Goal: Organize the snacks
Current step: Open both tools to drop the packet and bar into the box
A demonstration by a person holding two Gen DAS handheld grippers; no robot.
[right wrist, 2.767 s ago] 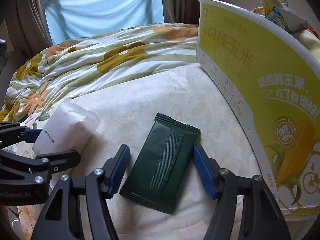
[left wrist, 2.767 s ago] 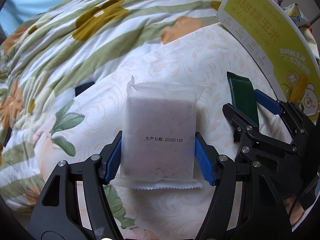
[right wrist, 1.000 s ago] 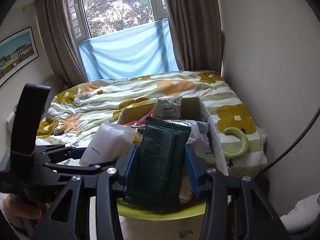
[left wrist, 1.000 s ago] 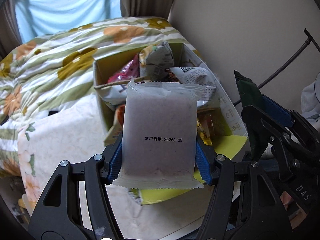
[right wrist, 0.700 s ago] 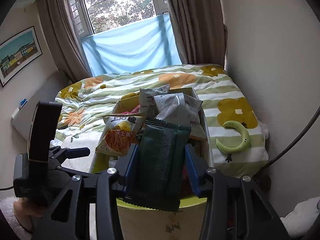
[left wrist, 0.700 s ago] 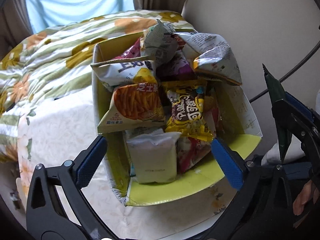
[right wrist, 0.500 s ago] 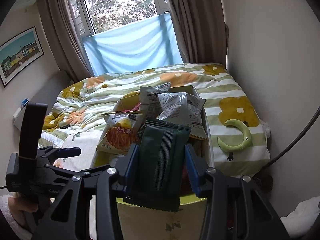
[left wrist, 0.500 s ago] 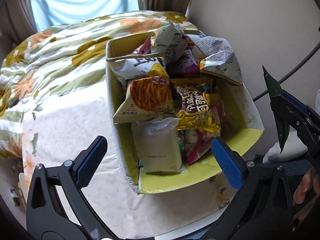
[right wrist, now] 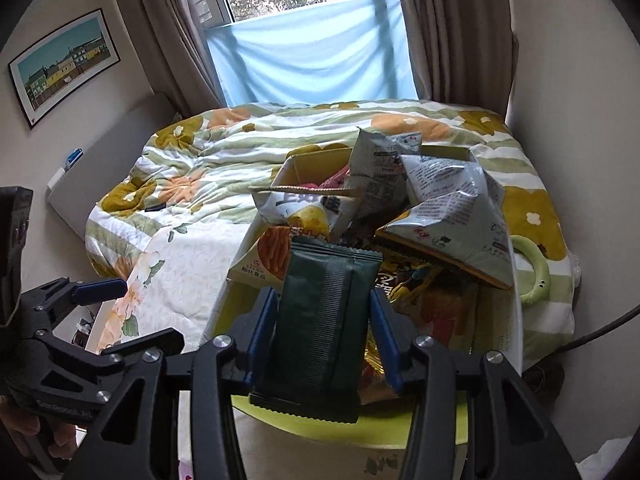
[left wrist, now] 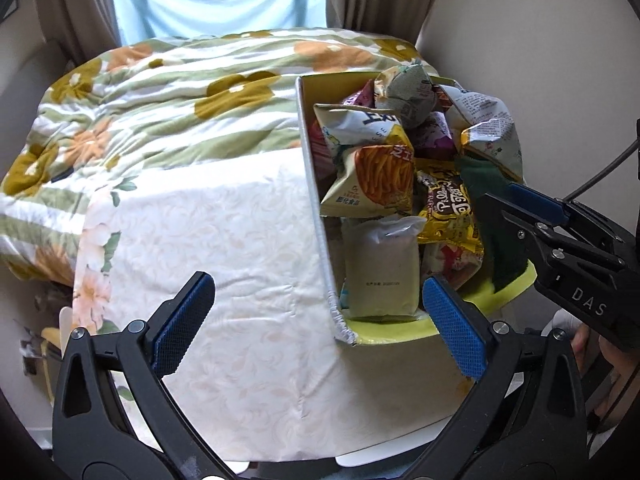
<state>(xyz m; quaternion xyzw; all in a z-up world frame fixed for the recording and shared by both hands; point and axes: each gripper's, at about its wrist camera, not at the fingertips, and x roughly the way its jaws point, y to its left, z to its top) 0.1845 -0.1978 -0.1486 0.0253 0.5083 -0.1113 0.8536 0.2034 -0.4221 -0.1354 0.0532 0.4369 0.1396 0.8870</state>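
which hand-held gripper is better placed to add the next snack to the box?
Right. The right hand-held gripper has the dark green packet between its jaws over the snack box, and the jaws are opening. The left hand-held gripper is open and empty; its white packet already lies in the box.

Matt dark green foil wrapper [right wrist: 324, 320], glossy crinkled snack bags [left wrist: 372, 176], corrugated cardboard box [left wrist: 316, 184]

Each hand-held gripper is a black plastic frame with triangular cut-outs, silver screws at the joints and 2 blue, cross-hatched pads. The left hand-held gripper [left wrist: 316, 324] shows 2 screws beside each pad. The right hand-held gripper [right wrist: 323, 334] carries white "DAS" lettering on its side, and a black cable runs behind it.
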